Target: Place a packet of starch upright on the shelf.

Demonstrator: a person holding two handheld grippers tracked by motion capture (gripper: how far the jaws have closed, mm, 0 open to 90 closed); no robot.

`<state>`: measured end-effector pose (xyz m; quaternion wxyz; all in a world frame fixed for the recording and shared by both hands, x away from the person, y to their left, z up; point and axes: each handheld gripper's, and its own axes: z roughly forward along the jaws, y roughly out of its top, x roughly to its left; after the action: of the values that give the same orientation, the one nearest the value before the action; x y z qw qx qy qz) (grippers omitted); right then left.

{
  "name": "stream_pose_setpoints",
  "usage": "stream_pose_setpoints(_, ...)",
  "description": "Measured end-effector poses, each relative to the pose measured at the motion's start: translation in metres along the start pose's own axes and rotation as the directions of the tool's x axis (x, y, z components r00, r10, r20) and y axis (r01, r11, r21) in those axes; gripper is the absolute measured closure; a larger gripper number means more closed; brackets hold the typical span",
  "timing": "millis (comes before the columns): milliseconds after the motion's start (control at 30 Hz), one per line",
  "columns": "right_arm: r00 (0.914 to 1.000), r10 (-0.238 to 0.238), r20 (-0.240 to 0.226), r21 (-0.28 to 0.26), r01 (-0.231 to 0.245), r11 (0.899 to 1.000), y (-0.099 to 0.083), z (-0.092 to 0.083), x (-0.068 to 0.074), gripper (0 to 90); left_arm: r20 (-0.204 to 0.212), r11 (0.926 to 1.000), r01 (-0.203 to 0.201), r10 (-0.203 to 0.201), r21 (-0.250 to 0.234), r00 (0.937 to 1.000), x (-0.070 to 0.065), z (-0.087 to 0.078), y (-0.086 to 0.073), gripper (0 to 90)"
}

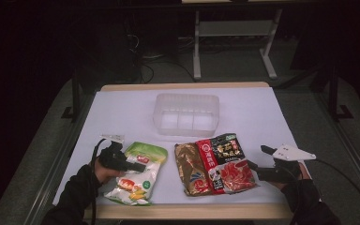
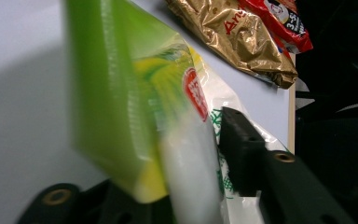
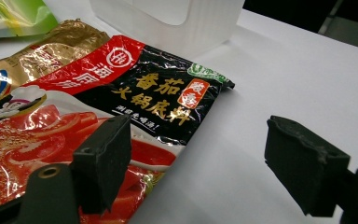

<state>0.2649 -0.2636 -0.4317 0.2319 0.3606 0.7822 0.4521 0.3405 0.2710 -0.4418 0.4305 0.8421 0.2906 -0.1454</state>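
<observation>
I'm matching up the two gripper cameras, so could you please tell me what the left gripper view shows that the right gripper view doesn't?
Left gripper view alone: the left gripper shut on the green-and-white packet, and the table's front edge.
Right gripper view alone: the right gripper open beside the red-and-black hotpot base packet, plus the clear plastic bin.
Both: the gold packet, and the white tabletop.

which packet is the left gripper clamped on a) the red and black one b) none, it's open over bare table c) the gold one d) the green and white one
d: in the left gripper view the left gripper has its jaws shut on the green and white packet, while the gold packet lies farther off.
</observation>
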Motion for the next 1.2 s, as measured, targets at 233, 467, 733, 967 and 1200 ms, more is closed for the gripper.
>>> stream_pose_setpoints(233, 0.9999, -0.008, 0.013, 0.0, 0.008, 1.0, 0.0, -0.001, -0.001, 28.2, -0.096, 0.9978, -0.06, 0.057, -0.029, 0.9937, -0.015, -0.001, 0.0, 75.9)
stream_pose_setpoints(467, 0.9996, -0.021, 0.02, 0.011, 0.021, 1.0, 0.0, 0.0, -0.001, 28.7, -0.173, 0.987, -0.134, 0.117, -0.088, 0.978, -0.033, -0.01, -0.003, 82.5)
stream_pose_setpoints(733, 0.9995, -0.021, 0.026, 0.006, 0.021, 1.0, 0.0, -0.002, -0.002, 31.1, -0.283, 0.9455, -0.222, 0.152, -0.238, 0.9469, -0.059, -0.036, -0.001, 83.7)
stream_pose_setpoints(967, 0.9996, -0.014, 0.025, 0.004, 0.014, 1.0, -0.001, -0.003, -0.003, 33.9, -0.35, 0.9049, -0.278, 0.159, -0.322, 0.9229, -0.075, -0.05, 0.001, 85.2)
stream_pose_setpoints(1200, 0.9992, -0.004, 0.04, -0.005, 0.004, 1.0, -0.002, -0.003, -0.006, 34.2, -0.397, 0.8663, -0.282, 0.108, -0.412, 0.9115, -0.078, -0.056, 0.003, 85.5)
